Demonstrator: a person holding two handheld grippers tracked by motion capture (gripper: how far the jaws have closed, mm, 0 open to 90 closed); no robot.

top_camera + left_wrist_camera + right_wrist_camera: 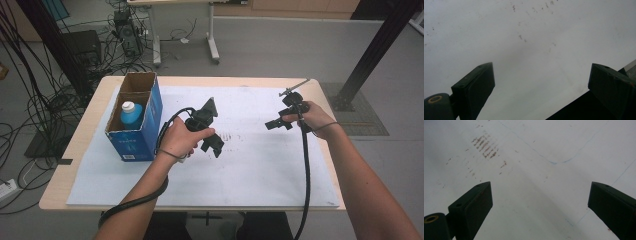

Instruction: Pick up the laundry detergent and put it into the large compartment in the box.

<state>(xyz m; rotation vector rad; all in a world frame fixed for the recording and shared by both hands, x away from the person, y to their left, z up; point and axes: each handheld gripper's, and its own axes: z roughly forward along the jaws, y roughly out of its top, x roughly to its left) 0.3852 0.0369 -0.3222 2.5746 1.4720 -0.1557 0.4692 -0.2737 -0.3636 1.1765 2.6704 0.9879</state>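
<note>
Both tools empty, jaws spread wide: left tool (212, 145) just right of the blue carton (135, 122), right tool (278, 123) well apart over the white sheet (260, 170). Blue bottle (131, 114) stands inside the carton. Risk: left cable snagging the carton rim, tipping it. Bench (65, 185) mid-area open.

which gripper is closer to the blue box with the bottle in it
Left. The left gripper hovers just right of the blue box; the right gripper is far across the white sheet.
</note>
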